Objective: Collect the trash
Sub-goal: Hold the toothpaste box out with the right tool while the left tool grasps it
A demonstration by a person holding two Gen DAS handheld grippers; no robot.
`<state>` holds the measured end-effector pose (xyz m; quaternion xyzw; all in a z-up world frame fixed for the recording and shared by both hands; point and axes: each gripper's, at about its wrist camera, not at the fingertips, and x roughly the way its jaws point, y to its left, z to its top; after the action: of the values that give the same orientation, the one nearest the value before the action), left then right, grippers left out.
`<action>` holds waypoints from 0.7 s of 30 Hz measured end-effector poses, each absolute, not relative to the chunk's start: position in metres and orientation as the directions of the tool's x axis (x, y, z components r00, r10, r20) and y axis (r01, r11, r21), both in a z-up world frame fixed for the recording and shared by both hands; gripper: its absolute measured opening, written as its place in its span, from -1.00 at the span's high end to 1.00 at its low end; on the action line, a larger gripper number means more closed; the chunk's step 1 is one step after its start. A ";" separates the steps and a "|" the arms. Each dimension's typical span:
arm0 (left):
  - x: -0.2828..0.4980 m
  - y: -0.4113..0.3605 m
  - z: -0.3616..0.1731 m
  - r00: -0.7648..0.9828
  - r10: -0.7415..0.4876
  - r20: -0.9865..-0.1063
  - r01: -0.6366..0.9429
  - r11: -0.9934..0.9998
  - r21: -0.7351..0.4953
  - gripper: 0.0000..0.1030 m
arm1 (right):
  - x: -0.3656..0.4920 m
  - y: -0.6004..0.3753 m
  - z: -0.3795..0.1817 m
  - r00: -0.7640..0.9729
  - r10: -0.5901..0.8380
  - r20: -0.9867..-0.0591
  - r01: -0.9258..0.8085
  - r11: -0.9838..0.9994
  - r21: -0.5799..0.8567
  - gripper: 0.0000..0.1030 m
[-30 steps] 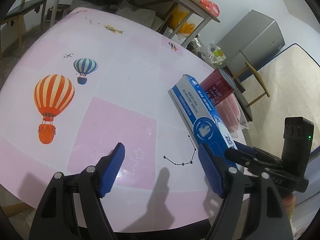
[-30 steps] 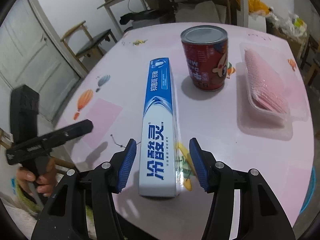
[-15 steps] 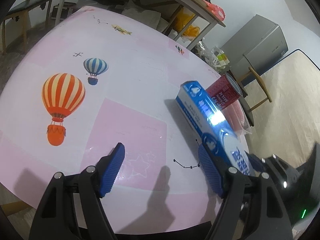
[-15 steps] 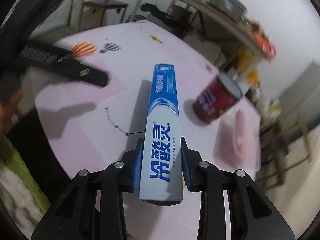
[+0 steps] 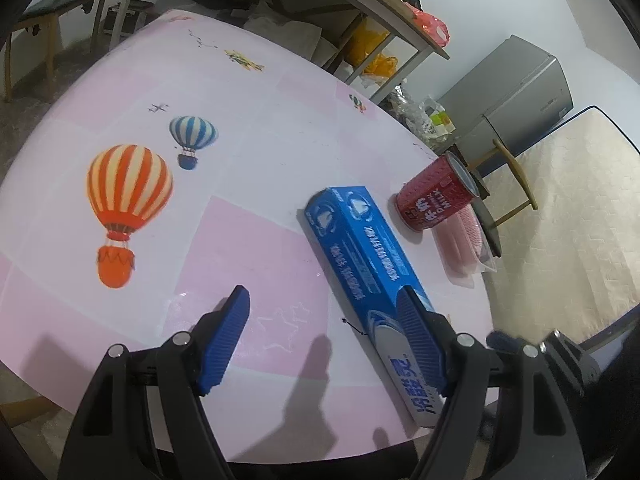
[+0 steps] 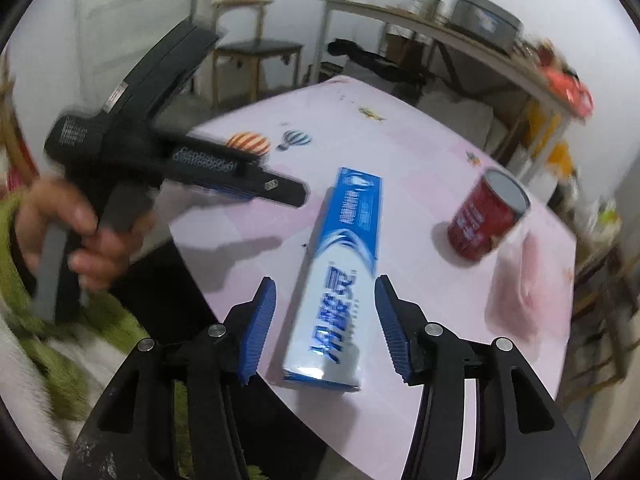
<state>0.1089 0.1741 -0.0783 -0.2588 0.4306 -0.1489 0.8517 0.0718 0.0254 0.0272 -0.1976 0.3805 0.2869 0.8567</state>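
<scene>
A long blue and white toothpaste box (image 6: 340, 280) lies flat on the pink table (image 6: 400, 160), one end at the near edge. My right gripper (image 6: 326, 292) straddles that end. Its jaws are opening, and both blue pads stand clear of the box's sides. In the left wrist view the same toothpaste box (image 5: 360, 256) lies just right of my left gripper (image 5: 322, 300), which hovers open over the table (image 5: 260, 128) with nothing between its fingers. The right wrist view shows the left gripper (image 6: 288, 192) from the side, held by a hand (image 6: 80, 236).
A red can (image 5: 436, 200) stands beyond the box, with a clear tray of pink contents (image 5: 464, 240) at the table's right edge. Balloon prints (image 5: 128, 200) mark the tabletop's left half. Chairs, a shelf table and a grey cabinet (image 5: 520, 92) surround the table.
The right gripper shut on the box's near end, rolled and shifted with it, then spread its jaws again. The box now lies at a new angle. The left gripper hardly moved.
</scene>
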 end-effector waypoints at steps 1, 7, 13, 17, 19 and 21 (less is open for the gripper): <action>0.109 0.172 -0.078 0.578 -0.488 -0.654 0.039 0.817 -0.575 -0.43 | 0.076 0.019 0.029 0.538 0.348 -0.768 -0.623 0.777 -0.084 -0.02; 0.113 0.148 -0.082 0.507 -0.571 -0.646 0.096 0.782 -0.616 -0.43 | 0.104 -0.024 0.009 0.395 0.425 -0.814 -0.491 0.847 0.204 -0.02; 0.118 0.137 -0.081 0.487 -0.576 -0.656 0.106 0.785 -0.610 -0.43 | 0.098 -0.018 -0.009 0.257 0.533 -0.806 -0.507 0.784 0.358 -0.02; 0.119 0.135 -0.078 0.489 -0.562 -0.667 0.109 0.798 -0.593 -0.43 | 0.084 0.008 -0.013 0.211 0.564 -0.798 -0.575 0.732 0.365 -0.05; 0.119 0.133 -0.077 0.488 -0.543 -0.683 0.112 0.815 -0.569 -0.43 | 0.085 0.018 -0.015 0.195 0.580 -0.791 -0.600 0.709 0.372 -0.05; 0.119 0.132 -0.076 0.492 -0.513 -0.703 0.109 0.838 -0.535 -0.43 | 0.081 0.023 -0.014 0.193 0.583 -0.789 -0.614 0.699 0.367 -0.05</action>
<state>0.1191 0.1315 -0.0759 -0.2155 0.4683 -0.1861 0.8365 0.0809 0.0234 -0.0142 -0.0150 0.5034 0.3876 0.7721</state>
